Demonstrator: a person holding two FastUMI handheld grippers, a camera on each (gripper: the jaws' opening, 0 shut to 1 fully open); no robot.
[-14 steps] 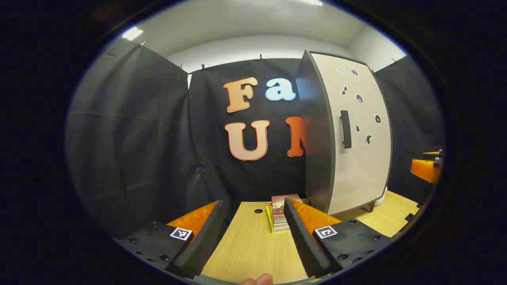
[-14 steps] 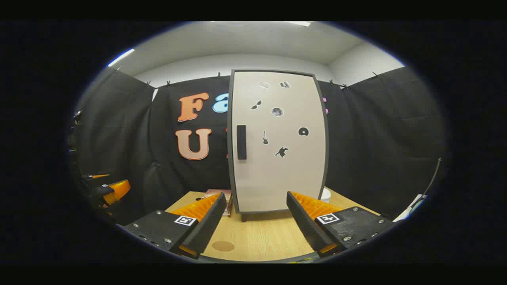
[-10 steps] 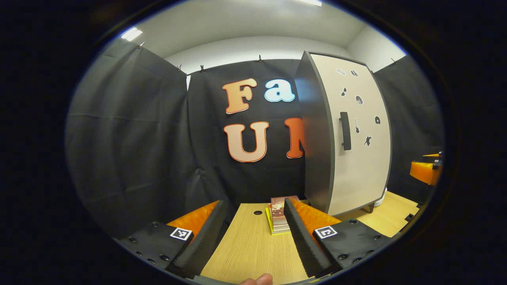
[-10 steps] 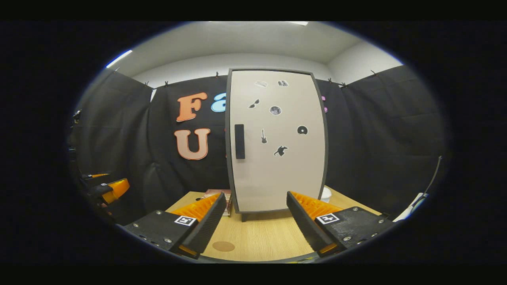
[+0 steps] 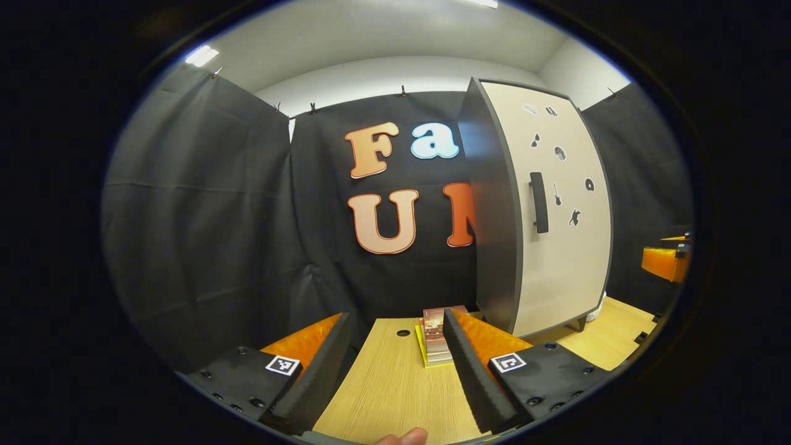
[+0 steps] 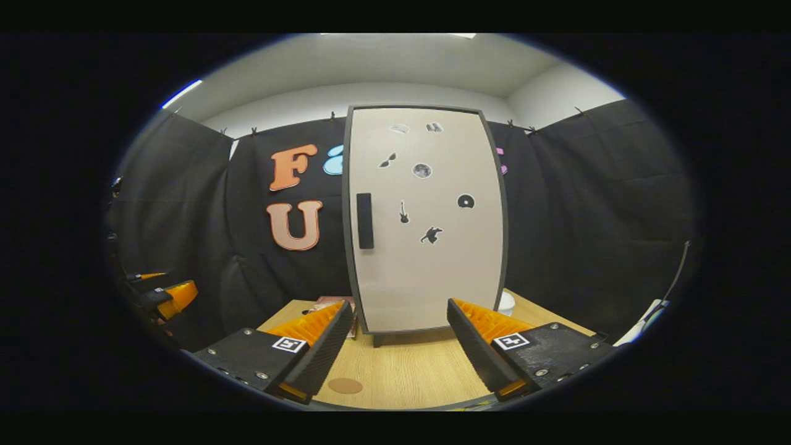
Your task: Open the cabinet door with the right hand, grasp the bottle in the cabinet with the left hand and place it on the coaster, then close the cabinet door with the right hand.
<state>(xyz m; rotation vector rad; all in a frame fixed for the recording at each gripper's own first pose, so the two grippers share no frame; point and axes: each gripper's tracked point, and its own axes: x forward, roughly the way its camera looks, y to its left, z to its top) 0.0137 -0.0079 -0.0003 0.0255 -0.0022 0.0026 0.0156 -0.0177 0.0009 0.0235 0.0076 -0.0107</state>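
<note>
A tall beige cabinet [image 6: 426, 216] with a dark frame stands on the wooden table, its door shut, with a black handle [image 6: 364, 220] on the door's left side. The same cabinet [image 5: 556, 210] and its handle [image 5: 539, 202] sit to the right in the left gripper view. A round brown coaster [image 6: 345, 385] lies on the table in front of the cabinet. My right gripper [image 6: 398, 343] is open, short of the cabinet door. My left gripper [image 5: 395, 352] is open over the table's left part. The bottle is hidden behind the door.
A small stack of books [image 5: 435, 337] lies on the table [image 5: 389, 395] left of the cabinet, just beyond my left gripper. A white object [image 6: 507, 303] peeks out behind the cabinet's right corner. A fingertip [image 5: 401, 437] shows at the bottom edge.
The right gripper has shifted slightly right and nearer, so the cabinet sits a little more to the left and larger. The left gripper has barely moved.
</note>
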